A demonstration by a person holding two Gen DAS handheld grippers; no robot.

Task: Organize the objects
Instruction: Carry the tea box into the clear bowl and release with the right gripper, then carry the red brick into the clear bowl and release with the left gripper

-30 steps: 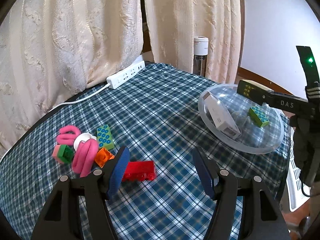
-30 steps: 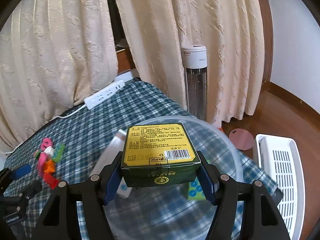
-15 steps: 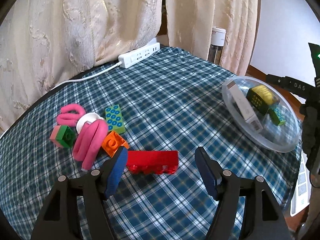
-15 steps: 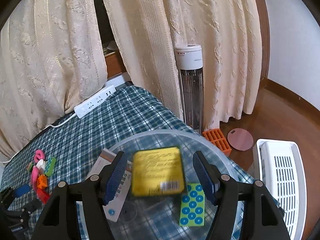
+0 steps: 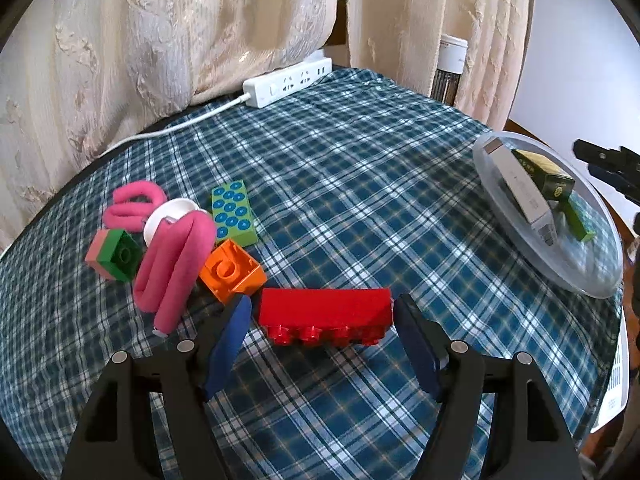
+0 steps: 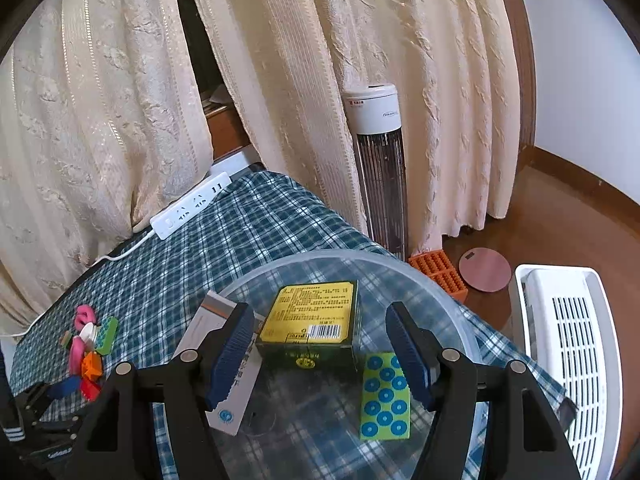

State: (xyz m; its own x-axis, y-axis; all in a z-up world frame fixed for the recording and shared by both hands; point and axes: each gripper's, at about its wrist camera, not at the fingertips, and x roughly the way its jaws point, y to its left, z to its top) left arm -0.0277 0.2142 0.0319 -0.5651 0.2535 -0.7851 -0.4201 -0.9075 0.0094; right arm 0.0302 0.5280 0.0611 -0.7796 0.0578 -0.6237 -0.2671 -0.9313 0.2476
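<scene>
A red brick [image 5: 324, 312] lies studs toward me on the checked tablecloth. It sits between the fingers of my left gripper [image 5: 323, 304], whose jaws are opening and whose pads stand clear of it. Just left of it is a pile: an orange brick [image 5: 232, 272], pink foam rolls [image 5: 176, 252], a green dotted brick [image 5: 234, 212] and a green-pink block [image 5: 116, 254]. My right gripper [image 6: 319, 311] hangs open over the clear bowl [image 6: 320, 258]. In the bowl lie a yellow-topped green box [image 6: 308, 320], a white carton [image 6: 224, 380] and a second green dotted brick [image 6: 385, 396].
A white power strip [image 5: 288, 82] with its cable lies at the table's far edge under the curtains. A tower heater [image 6: 378, 160] stands behind the table. On the floor to the right are a white appliance [image 6: 568, 344] and an orange block [image 6: 438, 276]. The bowl sits near the table's right edge.
My left gripper came down and forward until the red brick lay between its fingers, and its jaws widened. My right gripper let go of the yellow-topped box, which dropped into the bowl.
</scene>
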